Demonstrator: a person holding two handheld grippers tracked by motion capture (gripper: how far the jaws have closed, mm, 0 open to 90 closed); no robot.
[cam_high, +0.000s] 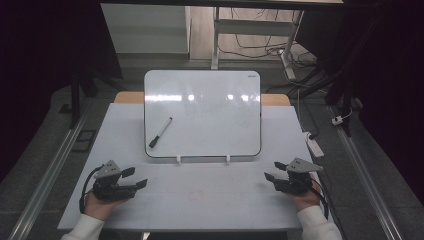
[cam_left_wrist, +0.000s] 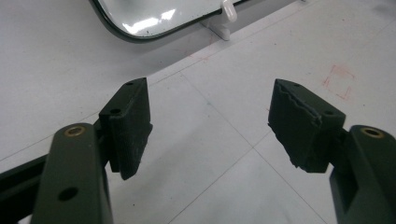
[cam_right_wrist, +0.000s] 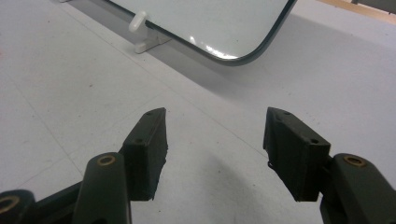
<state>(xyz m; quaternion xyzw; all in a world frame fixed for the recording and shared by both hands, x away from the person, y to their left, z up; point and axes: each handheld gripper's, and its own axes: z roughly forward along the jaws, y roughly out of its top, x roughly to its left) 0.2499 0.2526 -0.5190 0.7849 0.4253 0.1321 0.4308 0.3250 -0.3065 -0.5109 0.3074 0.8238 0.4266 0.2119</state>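
A whiteboard (cam_high: 202, 112) stands tilted on two small white feet at the middle of the white table (cam_high: 200, 200). A black marker (cam_high: 160, 132) lies against the board's lower left part. My left gripper (cam_high: 136, 178) rests low at the table's front left, open, with nothing between its jaws; its own view shows bare table between them (cam_left_wrist: 210, 123). My right gripper (cam_high: 272, 171) sits at the front right, also open and empty (cam_right_wrist: 215, 140). Both point inward toward the board's lower corners (cam_left_wrist: 135, 28) (cam_right_wrist: 233, 51).
Faint red marks (cam_left_wrist: 338, 81) stain the table surface in front of the board. Desk legs and cables (cam_high: 260, 47) stand on the floor behind the table. A white power strip (cam_high: 314, 145) lies off the table's right edge.
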